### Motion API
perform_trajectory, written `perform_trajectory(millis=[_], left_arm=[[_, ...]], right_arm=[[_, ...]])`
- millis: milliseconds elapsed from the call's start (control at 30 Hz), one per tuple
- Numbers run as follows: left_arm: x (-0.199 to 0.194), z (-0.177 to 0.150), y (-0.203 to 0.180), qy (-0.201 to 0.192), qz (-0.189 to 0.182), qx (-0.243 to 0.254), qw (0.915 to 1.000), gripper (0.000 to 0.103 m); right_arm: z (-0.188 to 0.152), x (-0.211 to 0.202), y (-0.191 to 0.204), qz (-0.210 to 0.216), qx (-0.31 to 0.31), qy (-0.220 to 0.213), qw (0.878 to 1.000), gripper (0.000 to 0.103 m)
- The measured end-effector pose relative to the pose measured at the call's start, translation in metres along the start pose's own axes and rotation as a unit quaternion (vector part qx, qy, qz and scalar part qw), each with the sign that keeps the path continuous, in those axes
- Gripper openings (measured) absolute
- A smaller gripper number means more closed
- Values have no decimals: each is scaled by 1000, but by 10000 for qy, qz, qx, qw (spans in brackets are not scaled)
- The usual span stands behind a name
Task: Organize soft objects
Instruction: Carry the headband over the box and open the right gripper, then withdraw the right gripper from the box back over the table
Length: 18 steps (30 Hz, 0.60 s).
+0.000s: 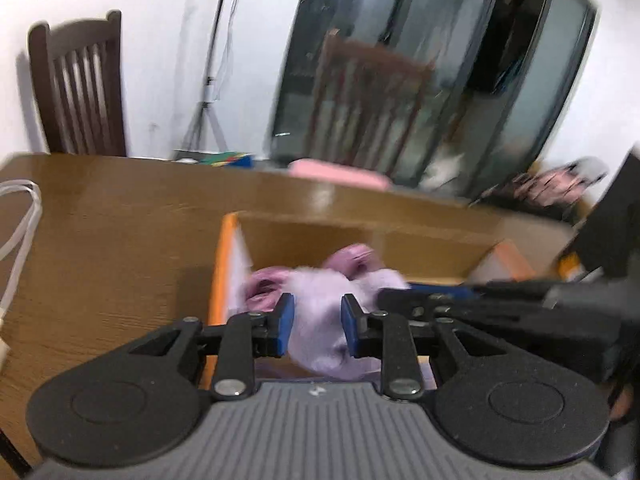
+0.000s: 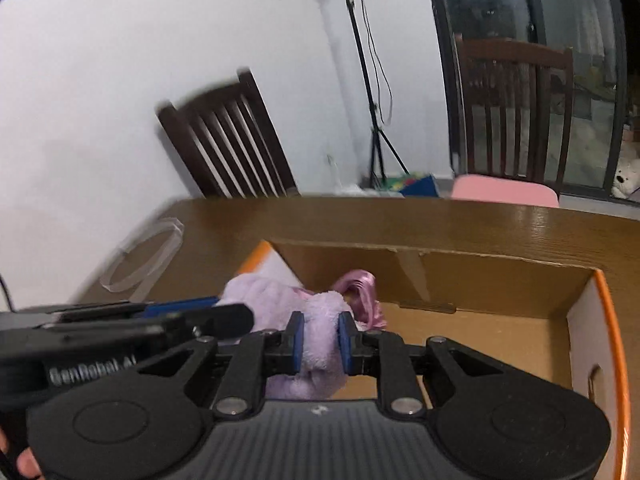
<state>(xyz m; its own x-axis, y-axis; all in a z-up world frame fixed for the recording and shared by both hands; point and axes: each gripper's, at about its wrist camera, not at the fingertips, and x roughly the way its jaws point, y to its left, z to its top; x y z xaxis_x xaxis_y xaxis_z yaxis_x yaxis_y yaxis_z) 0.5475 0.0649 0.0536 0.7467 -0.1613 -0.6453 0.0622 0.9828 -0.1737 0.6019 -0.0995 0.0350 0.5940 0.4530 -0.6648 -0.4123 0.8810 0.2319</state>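
White lettering "GenRobot.AI", partly blurred, on side of left claw (image 2: 236, 314) body, right wrist view. No other readable text in either view.

At the centre of both views the towel (image 1: 320, 312) is fluffy lilac cloth with a glossy pink satin piece (image 2: 360, 288) beside it, lying in a box (image 2: 500, 280) of matt brown cardboard with rough cut edges. The bench (image 1: 120, 220) is glossy grained wood. Each gripper (image 1: 316, 320) (image 2: 320, 340) is matt black plastic with blue pads and shiny metal pivots.
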Motion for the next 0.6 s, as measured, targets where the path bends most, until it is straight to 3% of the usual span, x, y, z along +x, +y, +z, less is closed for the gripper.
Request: perform_trajectory(millis=[100, 233, 300, 433, 600], left_arm=[[10, -9, -2, -34, 392, 291, 9988, 32], [2, -7, 1, -45, 324, 245, 9992, 32], [-7, -2, 2, -78, 419, 202, 9989, 32], [-46, 7, -1, -214, 376, 132, 9990, 35], [-111, 16, -11, -490, 314, 323, 9978, 46]], right_arm=[[-1, 30, -1, 12, -28, 491, 9988, 24], [-9, 39, -6, 161, 93, 765, 9969, 31], [-10, 33, -4, 308, 107, 868, 9957, 40], [0, -11, 0, 273, -54, 516, 9983, 40], [10, -102, -19, 119, -122, 16, 9999, 40]])
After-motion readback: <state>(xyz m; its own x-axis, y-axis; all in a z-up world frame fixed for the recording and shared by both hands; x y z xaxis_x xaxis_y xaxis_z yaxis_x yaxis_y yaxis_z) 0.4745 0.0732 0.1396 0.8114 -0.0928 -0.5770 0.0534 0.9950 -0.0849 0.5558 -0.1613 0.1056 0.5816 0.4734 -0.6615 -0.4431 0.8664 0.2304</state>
